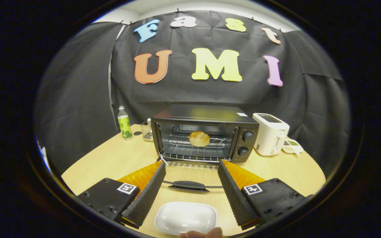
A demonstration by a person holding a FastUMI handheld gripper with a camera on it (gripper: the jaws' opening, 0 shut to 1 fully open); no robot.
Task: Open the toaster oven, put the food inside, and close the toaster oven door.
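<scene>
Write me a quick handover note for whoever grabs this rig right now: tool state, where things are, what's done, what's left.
Tool: open, holding nothing, fingers spread either side of the lowered oven door's handle.
Toaster oven: door folded down flat toward the tool.
Bread roll: sitting on the oven's wire rack, inside.
White dish: empty, on the table between the fingers, nearest the tool.
Done: oven opened, food placed inside.
Left: lift the door by its handle and shut it.
</scene>
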